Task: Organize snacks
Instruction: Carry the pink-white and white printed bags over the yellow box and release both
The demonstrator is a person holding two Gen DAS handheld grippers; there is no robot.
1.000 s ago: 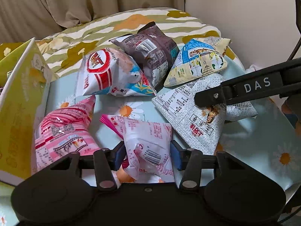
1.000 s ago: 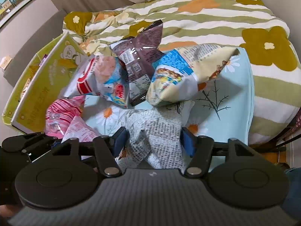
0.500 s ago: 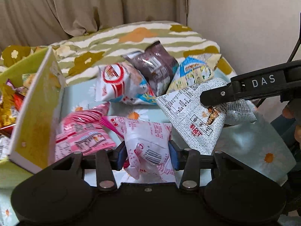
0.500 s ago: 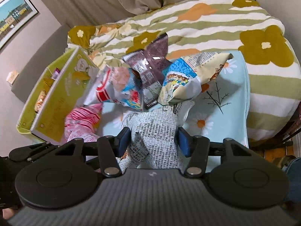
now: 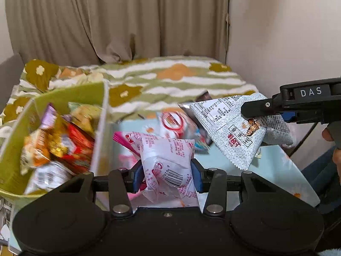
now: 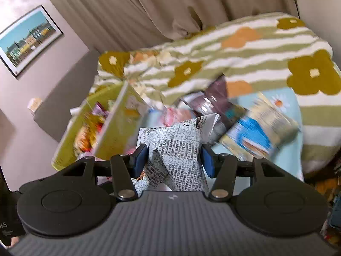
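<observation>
My left gripper (image 5: 166, 173) is shut on a pink-and-white snack bag (image 5: 168, 155) and holds it above the bed, just right of the green box (image 5: 12, 170). My right gripper (image 6: 173, 160) is shut on a grey newsprint-pattern snack bag (image 6: 177, 149), also lifted; that bag (image 5: 232, 128) and the right gripper (image 5: 266, 108) show at the right of the left wrist view. The green box (image 6: 119, 132) holds several snacks (image 5: 57, 140). A red-and-white bag (image 5: 172, 121), a dark brown bag (image 6: 211, 100) and a blue-yellow bag (image 6: 255, 128) lie on the light blue cloth (image 6: 285, 104).
A green striped flower blanket (image 6: 255, 49) covers the bed behind the snacks. Beige curtains (image 5: 117, 21) hang at the back. A wall (image 5: 287, 32) stands to the right, and a framed picture (image 6: 25, 42) hangs on the left wall.
Both grippers have risen with their bags, lifting them off the cloth. The views tilted up and the green box's inside came into sight on the left.
</observation>
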